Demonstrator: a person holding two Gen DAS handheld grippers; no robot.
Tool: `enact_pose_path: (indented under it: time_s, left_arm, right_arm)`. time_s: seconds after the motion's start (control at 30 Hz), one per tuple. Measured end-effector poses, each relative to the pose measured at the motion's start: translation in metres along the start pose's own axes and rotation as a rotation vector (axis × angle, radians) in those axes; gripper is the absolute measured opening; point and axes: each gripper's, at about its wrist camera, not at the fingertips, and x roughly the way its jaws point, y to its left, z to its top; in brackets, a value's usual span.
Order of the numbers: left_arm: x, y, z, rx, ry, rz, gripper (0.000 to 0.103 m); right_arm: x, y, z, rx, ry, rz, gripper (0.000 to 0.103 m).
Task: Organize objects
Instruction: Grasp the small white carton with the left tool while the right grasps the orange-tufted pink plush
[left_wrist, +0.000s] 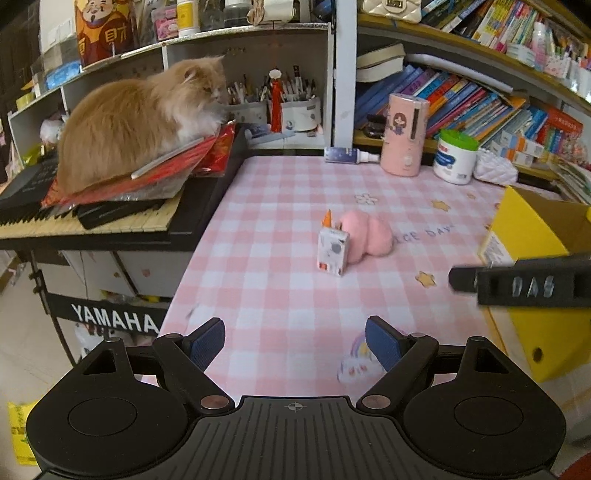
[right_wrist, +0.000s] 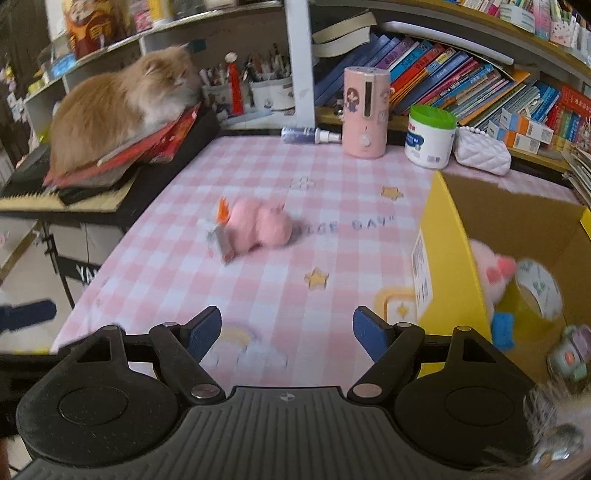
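A pink plush (left_wrist: 367, 234) lies mid-table on the pink checked cloth (left_wrist: 280, 295). A small white carton with an orange tip (left_wrist: 332, 247) stands against its left side. In the right wrist view the plush (right_wrist: 262, 225) and carton (right_wrist: 221, 240) are blurred. My left gripper (left_wrist: 295, 343) hangs open over the near table edge with nothing between its blue pads. My right gripper (right_wrist: 286, 332) is open and empty too, just left of a yellow cardboard box (right_wrist: 439, 258). The box holds a pink pig plush (right_wrist: 487, 269), a tape roll (right_wrist: 539, 291) and small toys.
A ginger cat (left_wrist: 140, 122) sits on red booklets atop a Yamaha keyboard (left_wrist: 85, 225) left of the table. A spray bottle (left_wrist: 349, 155), pink humidifier (left_wrist: 404, 134), green-lidded tub (left_wrist: 456, 157) and white quilted pouch (left_wrist: 495, 170) line the back. Bookshelves stand behind.
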Motion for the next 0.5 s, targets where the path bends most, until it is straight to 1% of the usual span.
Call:
enact_pose_path:
  time_s: [0.07,0.13,0.23,0.37,0.43,0.5]
  left_arm:
    - [0.012,-0.004,0.007,0.004,0.006,0.005,0.084]
    - [0.026,-0.008,0.014,0.015,0.013,0.007,0.075]
    - [0.045,-0.012,0.024,0.023,0.017,-0.005,0.069]
    - [0.070,-0.018,0.038,0.025,0.001,-0.034,0.064]
    - [0.085,-0.021,0.044,0.036,-0.003,-0.044,0.058]
    - [0.099,-0.025,0.048,0.049,0.001,-0.051,0.054]
  right_arm:
    - [0.010,-0.006,0.013,0.013,-0.009,0.001,0.078]
    - [0.020,-0.012,0.027,0.020,-0.013,0.006,0.078]
    - [0.036,-0.018,0.044,0.024,-0.013,0.012,0.078]
    - [0.055,-0.021,0.064,0.027,-0.009,0.027,0.080]
    - [0.063,-0.022,0.072,0.023,-0.008,0.036,0.081]
    - [0.071,-0.021,0.079,0.013,-0.007,0.042,0.082]
